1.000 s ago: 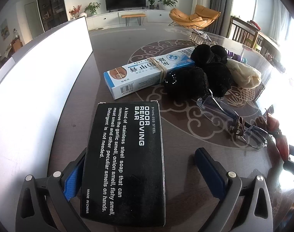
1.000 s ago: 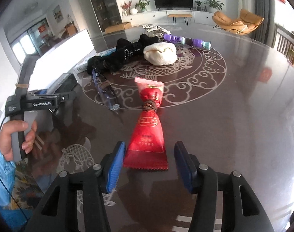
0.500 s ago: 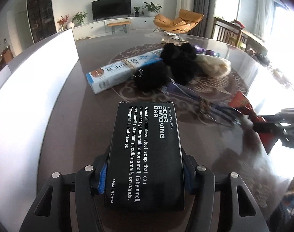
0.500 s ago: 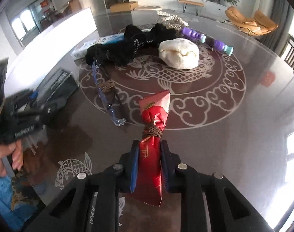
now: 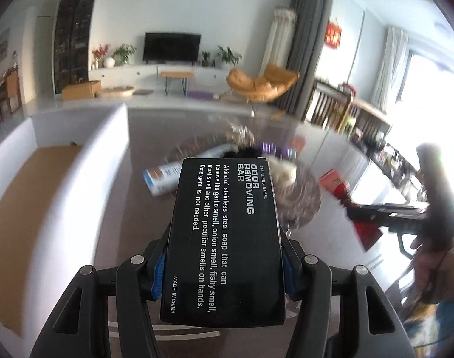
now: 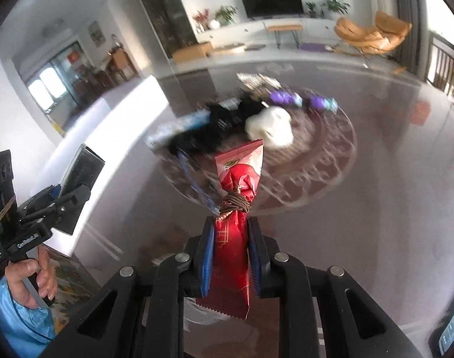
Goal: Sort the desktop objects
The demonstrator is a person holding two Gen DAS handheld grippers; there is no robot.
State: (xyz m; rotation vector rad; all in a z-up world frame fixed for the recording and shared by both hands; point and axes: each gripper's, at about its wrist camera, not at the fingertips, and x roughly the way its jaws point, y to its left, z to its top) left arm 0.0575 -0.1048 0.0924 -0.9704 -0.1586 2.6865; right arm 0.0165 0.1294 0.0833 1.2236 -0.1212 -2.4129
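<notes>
Jaws that were apart a second ago now pinch things: left gripper (image 5: 224,271) lifts the black box (image 5: 227,232), right gripper (image 6: 230,256) lifts the red packet (image 6: 234,223) off the surface (image 6: 361,208), ready for sorting.

Black box (image 5: 224,238): flat on table (image 5: 131,197) a second ago between wide jaws; now clamped by left gripper (image 5: 224,271), lifted, centre frame. Red packet (image 6: 234,238): likewise clamped by right gripper (image 6: 231,256), raised off tabletop, centre frame.

Two wrist fisheyes, each close behind its fingers (image 5: 158,271) (image 6: 204,256), angled down over the bench (image 6: 376,208); both share the clutter (image 5: 282,170) (image 6: 268,125) ahead.
</notes>
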